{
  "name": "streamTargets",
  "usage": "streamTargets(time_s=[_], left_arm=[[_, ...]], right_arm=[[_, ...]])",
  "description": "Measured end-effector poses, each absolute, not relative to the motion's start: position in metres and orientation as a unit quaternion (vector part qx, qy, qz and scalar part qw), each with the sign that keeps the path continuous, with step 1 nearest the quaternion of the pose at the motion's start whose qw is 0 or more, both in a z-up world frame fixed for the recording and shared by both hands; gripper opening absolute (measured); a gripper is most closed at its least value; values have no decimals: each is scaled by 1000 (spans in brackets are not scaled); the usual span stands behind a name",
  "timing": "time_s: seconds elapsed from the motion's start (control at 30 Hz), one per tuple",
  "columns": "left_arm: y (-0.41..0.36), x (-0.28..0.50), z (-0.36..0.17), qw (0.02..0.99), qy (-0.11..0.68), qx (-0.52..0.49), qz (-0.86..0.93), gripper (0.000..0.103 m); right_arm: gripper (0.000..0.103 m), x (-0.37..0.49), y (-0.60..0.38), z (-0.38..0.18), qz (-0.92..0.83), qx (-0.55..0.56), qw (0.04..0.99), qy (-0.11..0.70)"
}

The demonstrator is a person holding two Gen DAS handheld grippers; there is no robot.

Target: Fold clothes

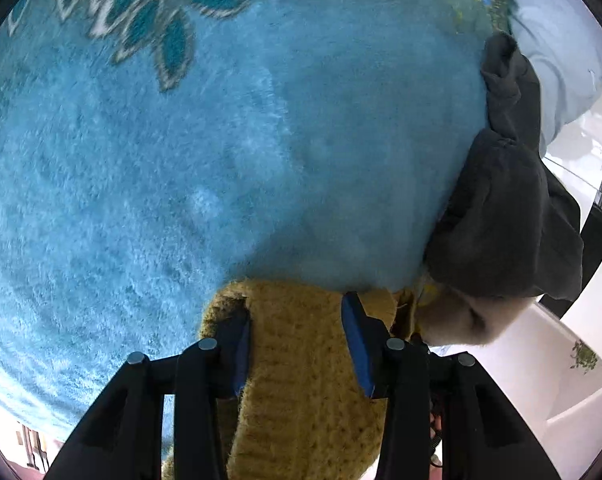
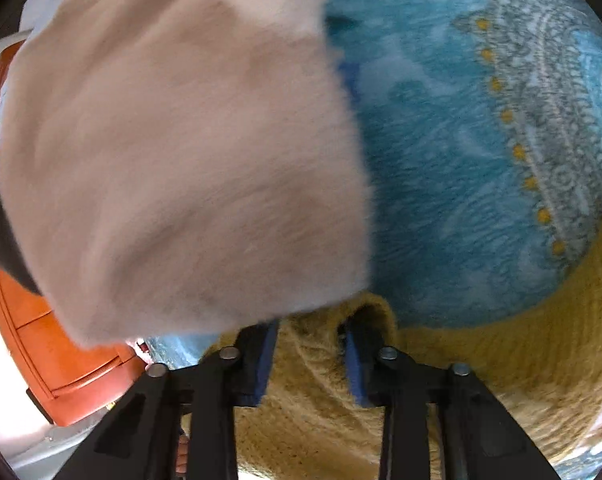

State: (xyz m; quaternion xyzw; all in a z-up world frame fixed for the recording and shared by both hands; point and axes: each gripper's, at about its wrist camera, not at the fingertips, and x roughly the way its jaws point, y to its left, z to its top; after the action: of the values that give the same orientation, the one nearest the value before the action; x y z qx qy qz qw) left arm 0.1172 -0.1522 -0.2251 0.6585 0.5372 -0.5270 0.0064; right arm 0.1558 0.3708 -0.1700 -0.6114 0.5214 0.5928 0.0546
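Note:
A mustard-yellow knit sweater (image 1: 297, 364) fills the space between the blue-padded fingers of my left gripper (image 1: 299, 344), which is shut on it above a fluffy turquoise blanket (image 1: 181, 160). In the right wrist view the same yellow sweater (image 2: 309, 364) sits between the fingers of my right gripper (image 2: 307, 354), which is shut on a fold of it; the rest of the sweater (image 2: 521, 340) spreads to the right. A cream fuzzy garment (image 2: 181, 160) hangs close in front of the right camera and hides the left half of that view.
A dark grey garment (image 1: 509, 216) lies bunched at the blanket's right edge, beside a cream one (image 1: 469, 320) and pale blue bedding (image 1: 561, 60). An orange wooden drawer unit (image 2: 61, 360) stands at the left in the right wrist view. The blanket has a paisley pattern (image 2: 541, 120).

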Motion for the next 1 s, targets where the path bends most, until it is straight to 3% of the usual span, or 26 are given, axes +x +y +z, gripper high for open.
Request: streamTargets(time_s=[0.03, 0.07, 0.27, 0.57, 1.0], left_arm=[[-150, 114, -219, 6, 526, 658, -539, 13], [-148, 111, -212, 5, 516, 656, -550, 6], [-136, 85, -161, -57, 480, 623, -615, 6], [-148, 76, -41, -141, 467, 519, -702, 6], [-89, 192, 169, -243, 389, 367, -809, 6]], right_arm=[[19, 155, 367, -167, 598, -612, 54, 515], [12, 154, 363, -163, 604, -612, 58, 507], [8, 160, 352, -124, 641, -571, 63, 509], [7, 198, 340, 4, 723, -464, 29, 511], [7, 300, 385, 220, 845, -283, -34, 452]])
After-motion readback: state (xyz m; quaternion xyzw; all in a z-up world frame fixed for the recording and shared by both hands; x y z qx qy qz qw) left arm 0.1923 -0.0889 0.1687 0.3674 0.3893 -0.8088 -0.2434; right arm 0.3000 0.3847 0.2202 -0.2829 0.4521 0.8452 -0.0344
